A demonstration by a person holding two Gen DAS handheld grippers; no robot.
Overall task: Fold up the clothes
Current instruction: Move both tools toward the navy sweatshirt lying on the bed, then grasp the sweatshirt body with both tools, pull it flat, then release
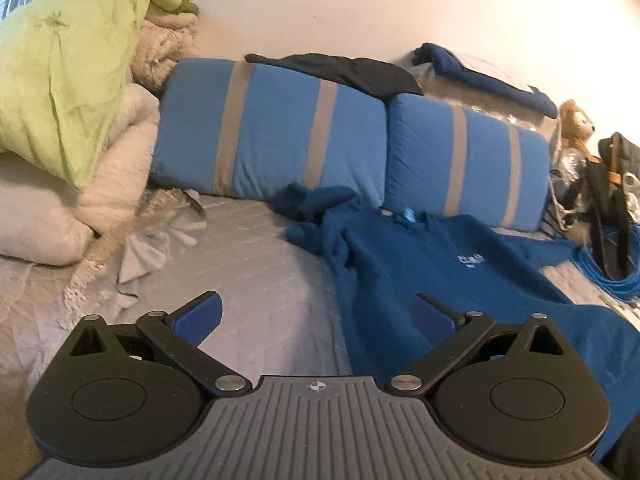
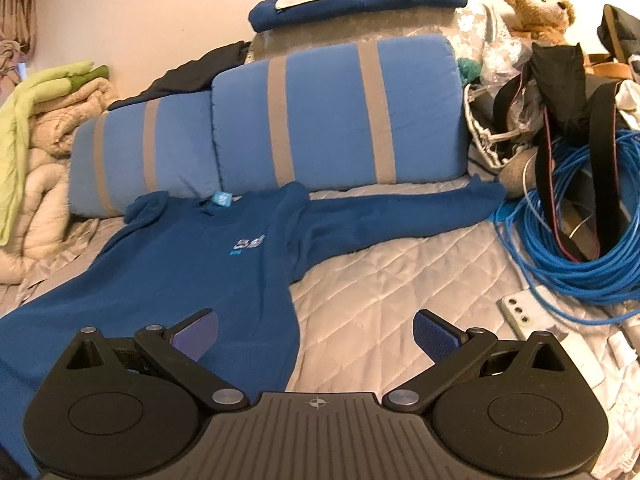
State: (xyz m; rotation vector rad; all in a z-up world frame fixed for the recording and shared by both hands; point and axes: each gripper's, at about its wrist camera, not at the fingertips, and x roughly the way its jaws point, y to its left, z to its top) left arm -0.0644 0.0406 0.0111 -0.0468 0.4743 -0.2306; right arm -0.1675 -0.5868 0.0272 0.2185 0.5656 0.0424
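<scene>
Quilted grey bedding [image 2: 400, 280] forms the working surface, backed by a pale wall and two blue pillows with grey stripes [image 2: 332, 116] that bound the far edge. On it the blue sweatshirt [image 2: 192, 272] lies front up, collar toward the pillows, body spread flat, presumably laid out so that folds can start from a square shape. One sleeve [image 2: 400, 212] stretches straight out across the quilt toward a coil of blue cable [image 2: 568, 256]; the other sleeve [image 1: 316, 208] is bunched by the collar and would likely need straightening first. The left gripper [image 1: 318, 316] hovers low at the hem's near edge, fingers spread wide, nothing between them. The right gripper [image 2: 316, 334] sits at the opposite side seam, fingers likewise wide apart and empty, one over cloth and one over quilt. Both appear placed to take the lower corners. No fold is yet made. Clutter at the right, including a teddy bear [image 2: 540, 4] and straps, crowds the sleeve end.
</scene>
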